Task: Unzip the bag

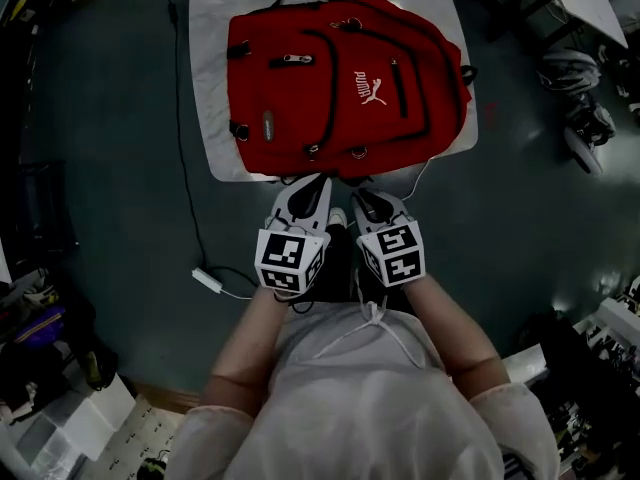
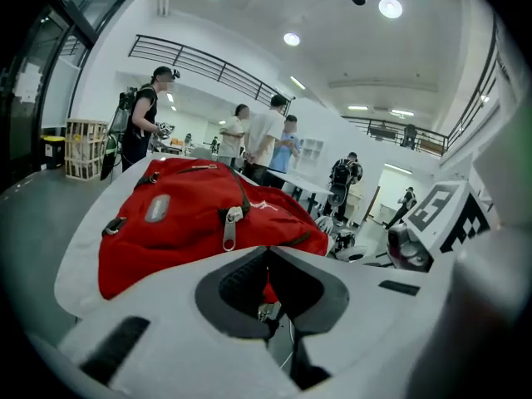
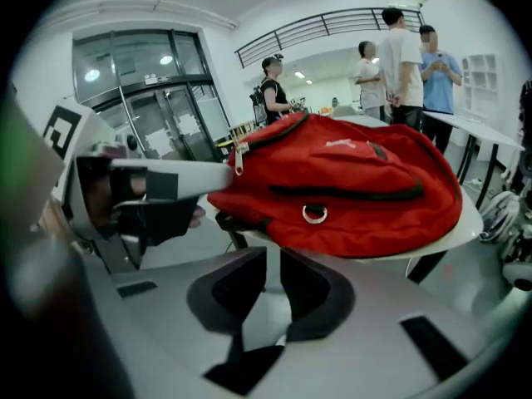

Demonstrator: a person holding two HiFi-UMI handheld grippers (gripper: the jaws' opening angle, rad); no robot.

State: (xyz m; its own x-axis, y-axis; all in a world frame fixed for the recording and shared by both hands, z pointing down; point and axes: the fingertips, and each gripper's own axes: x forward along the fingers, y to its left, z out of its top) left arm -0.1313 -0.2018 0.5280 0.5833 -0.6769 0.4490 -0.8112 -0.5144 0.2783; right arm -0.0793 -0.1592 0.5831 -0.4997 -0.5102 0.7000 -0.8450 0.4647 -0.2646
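- Okay, quick pass: where do we log the bag?
- Red backpack [image 1: 340,78] lies flat, front up, on the small white table [image 1: 215,128], just ahead of both grippers. Neither one touches it.
- Jaws?
- Left gripper [image 1: 316,182]: tips together, nothing clamped. We only see red fabric beyond, through the hollow behind the tips. Right gripper [image 1: 366,194]: pads all but together, a sliver between them, nothing in it. Both sit side by side near the table's near edge.
- Handling notes?
- We judge it soft and slack, and probably light, since it sags flat. The fabric will likely bunch, and the whole bag may slide on the smooth tabletop if we tug with one gripper only.
- So where do we grab?
- The silver zipper pull [image 2: 230,227] on the bag's front. It's small, flat and stiff, likely slippery, so we'd pinch squarely across the tab. With the other gripper we'd pin the fabric beside the zip to keep the track taut.
- Status?
- Not started, as we read it. The zips we can see look closed.
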